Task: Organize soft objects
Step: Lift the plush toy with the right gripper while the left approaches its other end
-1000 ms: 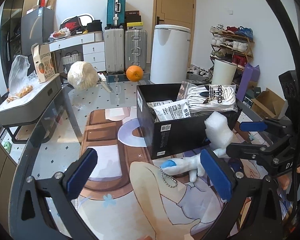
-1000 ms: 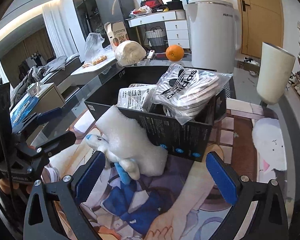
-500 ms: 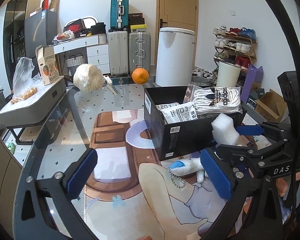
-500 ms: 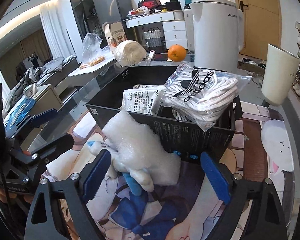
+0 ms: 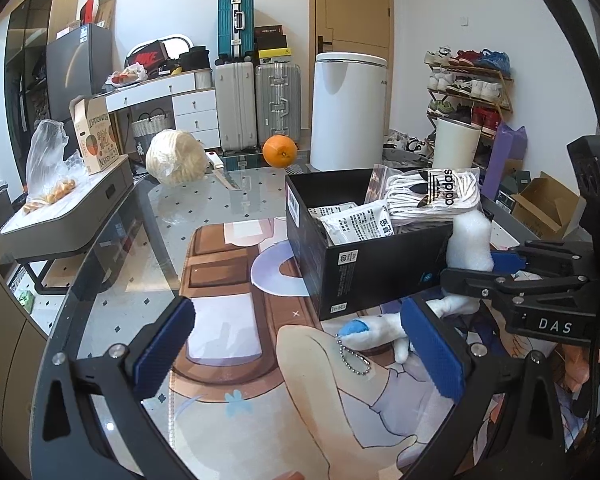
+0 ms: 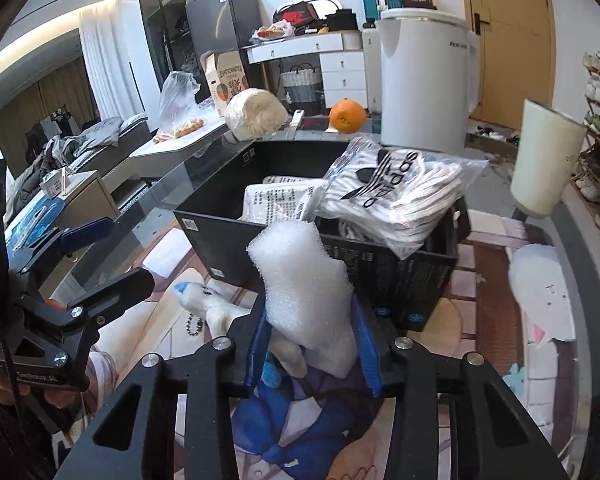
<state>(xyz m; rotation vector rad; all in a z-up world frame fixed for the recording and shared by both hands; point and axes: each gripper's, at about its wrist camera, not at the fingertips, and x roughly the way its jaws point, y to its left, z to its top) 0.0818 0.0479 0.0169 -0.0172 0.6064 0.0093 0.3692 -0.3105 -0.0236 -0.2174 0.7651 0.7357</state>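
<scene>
Beside the near wall of the black cardboard box [image 6: 236,248], the right gripper [image 6: 312,344] has its blue-padded jaws closing on a white chunk of bubbly packing foam [image 6: 304,280], which stands upright between them with both pads against its lower part. Just under the foam, a small white plush toy with a blue tip and a bead chain [image 5: 374,330] lies on the printed mat [image 5: 228,336] that covers the glass surface [image 5: 140,248]. Inside the box sit a clear bag of white Adidas socks [image 6: 392,192] and a white printed packet [image 6: 280,200]. The left gripper [image 5: 296,340] hovers over the mat with its jaws wide apart and nothing between them, the plush toy just beside its right pad.
</scene>
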